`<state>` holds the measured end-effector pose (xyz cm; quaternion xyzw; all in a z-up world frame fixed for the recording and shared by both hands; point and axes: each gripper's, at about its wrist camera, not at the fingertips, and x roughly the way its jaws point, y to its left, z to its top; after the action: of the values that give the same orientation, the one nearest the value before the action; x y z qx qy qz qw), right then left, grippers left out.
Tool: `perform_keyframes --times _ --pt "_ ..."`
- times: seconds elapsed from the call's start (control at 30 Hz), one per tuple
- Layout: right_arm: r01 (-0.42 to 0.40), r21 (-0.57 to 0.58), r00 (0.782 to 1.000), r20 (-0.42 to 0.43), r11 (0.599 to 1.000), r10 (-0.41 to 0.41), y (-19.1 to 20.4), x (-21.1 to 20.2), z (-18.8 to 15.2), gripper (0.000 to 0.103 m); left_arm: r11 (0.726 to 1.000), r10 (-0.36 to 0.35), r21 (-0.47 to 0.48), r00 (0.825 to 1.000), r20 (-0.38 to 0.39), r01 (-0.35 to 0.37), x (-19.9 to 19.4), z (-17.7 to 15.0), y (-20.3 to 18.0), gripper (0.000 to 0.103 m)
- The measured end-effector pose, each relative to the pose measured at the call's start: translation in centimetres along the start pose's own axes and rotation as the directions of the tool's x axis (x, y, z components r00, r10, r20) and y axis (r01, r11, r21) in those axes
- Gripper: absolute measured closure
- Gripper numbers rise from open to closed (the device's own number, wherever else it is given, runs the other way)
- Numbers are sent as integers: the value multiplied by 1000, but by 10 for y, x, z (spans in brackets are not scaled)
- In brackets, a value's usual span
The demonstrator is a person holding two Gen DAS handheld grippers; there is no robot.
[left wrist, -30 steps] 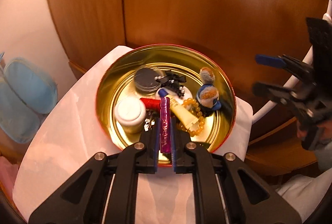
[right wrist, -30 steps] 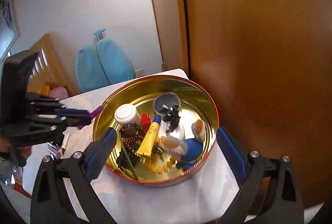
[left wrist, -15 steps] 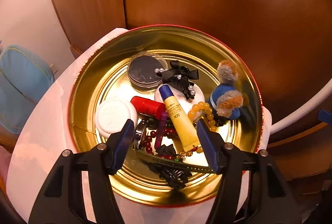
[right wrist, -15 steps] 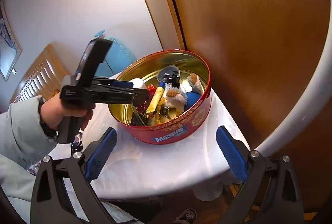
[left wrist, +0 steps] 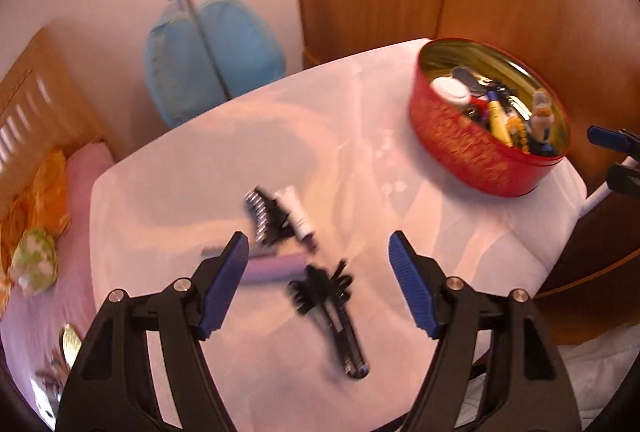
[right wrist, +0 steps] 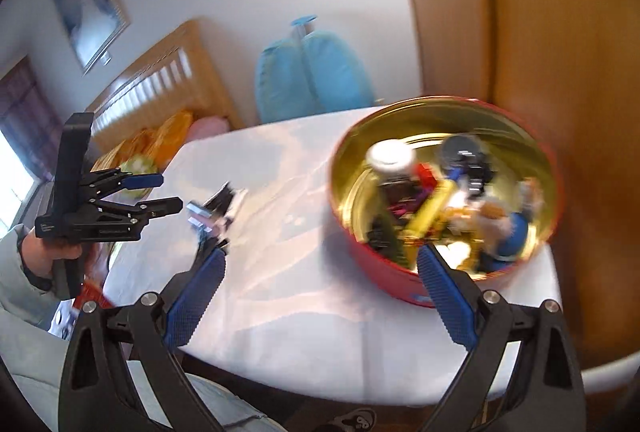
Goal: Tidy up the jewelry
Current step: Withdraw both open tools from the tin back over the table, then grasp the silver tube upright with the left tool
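While both frames are smeared by motion blur, one round red tin [left wrist: 472, 151] with a gold inside stands out at two o'clock on the white-clothed table [left wrist: 240, 151] in the left wrist view, and one small loose heap lies well apart from it near the table's middle. The left gripper [left wrist: 316, 280] hangs over that heap with its two blue-padded jaws spread wide and nothing between them. Within the heap I count one black comb-like hair clip [left wrist: 264, 211], one small white tube [left wrist: 298, 211] touching it at three o'clock, one lilac cylinder [left wrist: 272, 270] beside the left pad, one black tangled hair tie [left wrist: 320, 286], and one long dark clip [left wrist: 348, 344] running toward six o'clock. In the right wrist view, the right gripper [right wrist: 320, 288] is also spread wide and empty, its right pad overlapping the near wall of the tin [right wrist: 384, 268] at four o'clock. Inside the tin sit one white round jar [right wrist: 390, 155], one dark round compact [right wrist: 460, 149], one yellow tube [right wrist: 430, 209], one strand of amber beads [right wrist: 460, 216], and one blue plush figure [right wrist: 508, 228]; further pieces are too blurred to count. At nine o'clock the left gripper [right wrist: 168, 193] shows from the side, held in a hand [right wrist: 52, 256].
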<state>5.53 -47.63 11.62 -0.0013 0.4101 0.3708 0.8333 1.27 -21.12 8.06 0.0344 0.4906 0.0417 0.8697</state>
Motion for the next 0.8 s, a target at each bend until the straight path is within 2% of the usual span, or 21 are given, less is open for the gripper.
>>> perform_keyframes --times 0.17,0.3,0.4,0.5,0.53,0.63,0.7,0.8 --pt "-68 -91 996 -63 994 62 47 34 6 6 995 46 -87 998 -53 -50 2 -34 48 31" --pt "-45 -112 993 -113 993 32 72 57 5 5 994 11 -107 998 -64 -17 21 -43 73 31" --pt "-3 -64 991 -135 998 -5 82 73 10 5 998 -41 -51 997 -63 38 37 -42 87 31" --pt "37 -34 987 -155 999 -42 93 88 13 5 988 -102 113 994 -28 104 54 -32 96 31" --pt "61 -29 984 -168 998 -65 97 95 14 5 972 -130 196 991 -21 132 62 -29 98 31" --pt "116 9 973 -200 993 -112 111 111 16 5 910 -196 361 979 -52 202 84 -19 104 31" --pt "151 33 966 -218 988 -141 120 115 15 5 846 -260 458 962 -88 271 100 -11 107 32" --pt "216 42 946 -257 975 -198 132 119 10 5 720 -355 583 921 -158 377 115 -3 107 32"
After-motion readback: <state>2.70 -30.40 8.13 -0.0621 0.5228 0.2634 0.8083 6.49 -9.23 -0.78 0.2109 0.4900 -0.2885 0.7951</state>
